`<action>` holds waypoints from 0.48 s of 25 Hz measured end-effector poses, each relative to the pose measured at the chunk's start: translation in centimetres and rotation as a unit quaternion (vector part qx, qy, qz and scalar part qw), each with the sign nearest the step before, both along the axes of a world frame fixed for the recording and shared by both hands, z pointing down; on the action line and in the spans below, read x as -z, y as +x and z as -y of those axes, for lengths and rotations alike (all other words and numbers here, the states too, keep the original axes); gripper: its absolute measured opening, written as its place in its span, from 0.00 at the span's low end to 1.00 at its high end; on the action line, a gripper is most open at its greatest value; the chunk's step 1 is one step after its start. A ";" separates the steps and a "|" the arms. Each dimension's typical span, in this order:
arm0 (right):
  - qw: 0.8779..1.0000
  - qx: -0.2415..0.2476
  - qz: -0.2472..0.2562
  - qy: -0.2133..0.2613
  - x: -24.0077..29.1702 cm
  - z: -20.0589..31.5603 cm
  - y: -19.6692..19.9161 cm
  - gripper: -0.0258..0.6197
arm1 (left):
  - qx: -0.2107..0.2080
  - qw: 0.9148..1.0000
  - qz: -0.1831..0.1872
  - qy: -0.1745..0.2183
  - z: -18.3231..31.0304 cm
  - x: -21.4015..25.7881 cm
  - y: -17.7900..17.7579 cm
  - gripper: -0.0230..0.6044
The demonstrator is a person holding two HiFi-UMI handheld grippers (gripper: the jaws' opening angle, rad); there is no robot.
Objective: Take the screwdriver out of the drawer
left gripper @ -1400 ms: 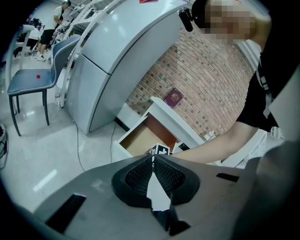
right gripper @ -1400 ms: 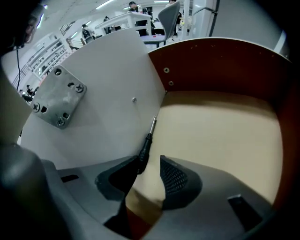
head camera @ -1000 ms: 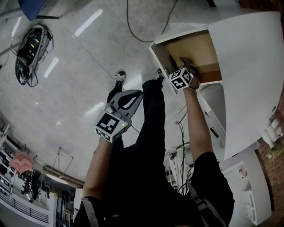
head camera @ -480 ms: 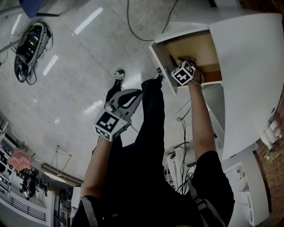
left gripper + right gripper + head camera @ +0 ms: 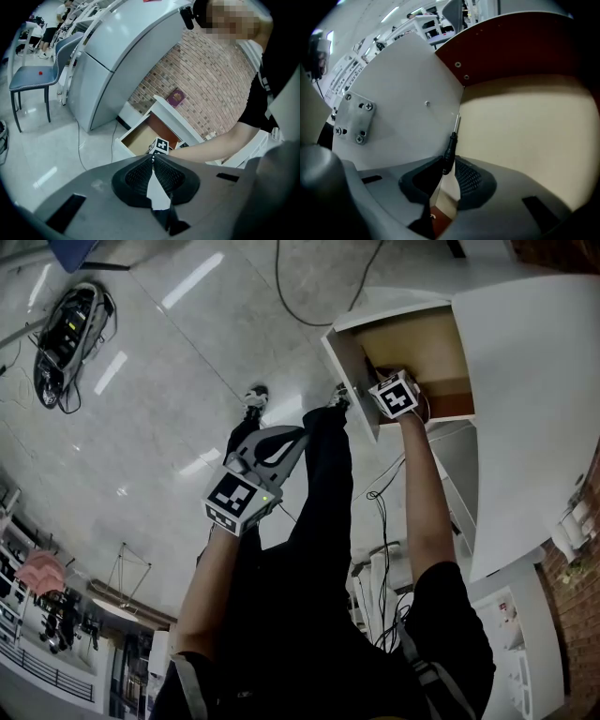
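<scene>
Colours as I read them, each placed from the drawer (image 5: 408, 93).

- **Drawer:** the side wall is white, the floor pale tan and the far panel reddish brown.
- **Inside the drawer:** the screwdriver (image 5: 450, 147) has a black handle and a silvery shaft.
- **Behind the drawer:** I see a brick wall (image 5: 220, 84), red-brown with pale joints in a running pattern.
- **Above the drawer:** a maroon booklet (image 5: 176, 97).
- **In front of the drawer:** the floor (image 5: 141, 409) is glossy pale grey.
- **Left gripper (image 5: 153, 159):** grey, with black mesh-textured pads (image 5: 136, 177). Its cube (image 5: 232, 498) carries black-and-white square markers.
</scene>
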State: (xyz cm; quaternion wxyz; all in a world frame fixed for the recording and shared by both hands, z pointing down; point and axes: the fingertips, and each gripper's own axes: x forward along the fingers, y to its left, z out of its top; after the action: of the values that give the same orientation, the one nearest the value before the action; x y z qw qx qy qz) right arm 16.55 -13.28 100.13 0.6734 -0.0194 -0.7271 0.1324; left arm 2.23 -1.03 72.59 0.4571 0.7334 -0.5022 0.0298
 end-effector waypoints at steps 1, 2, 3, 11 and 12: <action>1.000 -0.012 0.002 -0.012 0.0 0.0 0.0 0.26 | 0.000 1.000 0.000 -0.001 -0.1 -0.1 0.0 0.07; 0.999 -0.025 0.003 -0.025 -0.1 0.1 0.0 0.26 | 0.000 1.000 0.001 -0.003 -0.2 -0.2 -0.1 0.07; 0.998 -0.040 0.004 -0.039 -0.1 0.1 -0.2 0.26 | -0.001 1.000 0.001 -0.005 -0.2 -0.3 -0.2 0.07; 0.987 -0.092 0.005 -0.134 -0.2 0.0 -0.9 0.23 | -0.002 1.000 -0.002 -0.010 -0.2 -0.8 0.1 0.07; 0.987 -0.091 0.006 -0.135 -0.2 0.0 -0.9 0.23 | -0.002 1.000 -0.001 -0.010 -0.1 -0.8 0.2 0.07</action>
State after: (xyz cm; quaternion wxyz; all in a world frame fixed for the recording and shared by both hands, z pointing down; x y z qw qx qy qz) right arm 15.69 -13.29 100.35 0.6456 -0.0445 -0.7052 0.2896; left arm 2.42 -0.89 73.40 0.4646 0.7302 -0.4998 0.0348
